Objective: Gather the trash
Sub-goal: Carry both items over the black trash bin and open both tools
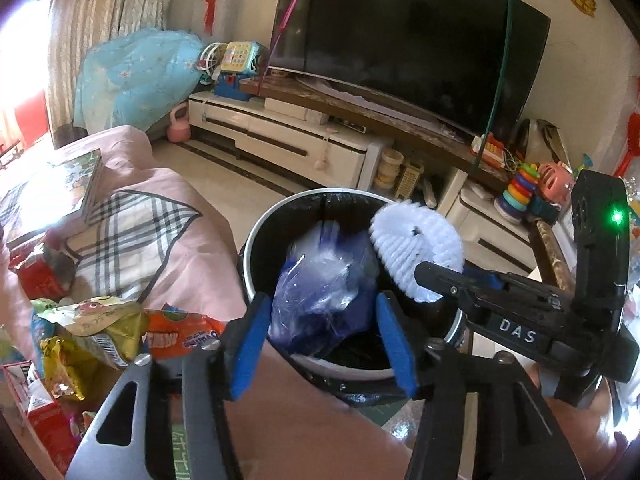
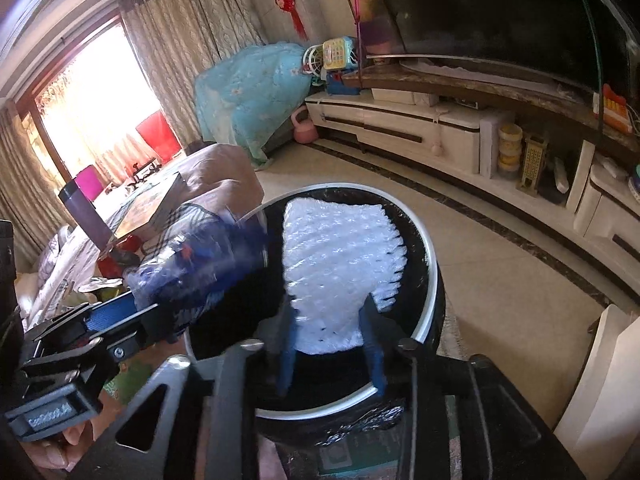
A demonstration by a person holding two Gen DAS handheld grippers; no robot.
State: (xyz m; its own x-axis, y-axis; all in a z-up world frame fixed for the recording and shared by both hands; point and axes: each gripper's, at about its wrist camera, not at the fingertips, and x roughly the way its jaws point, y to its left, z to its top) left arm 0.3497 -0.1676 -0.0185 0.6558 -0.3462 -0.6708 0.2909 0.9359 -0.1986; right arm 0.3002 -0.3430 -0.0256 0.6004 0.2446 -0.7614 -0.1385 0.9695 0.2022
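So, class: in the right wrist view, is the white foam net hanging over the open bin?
Yes, the white foam net hangs between the right tool's fingers, above the black-lined bin.

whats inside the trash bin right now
A black liner, with a blue plastic bag and white foam net dropping in over its mouth; they cover whatever lies at the bottom.

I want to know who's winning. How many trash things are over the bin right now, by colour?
Blue plastic bag, between the left tongs: 1
White foam net, between the right tongs: 1
Total: 2, both above the black bin.
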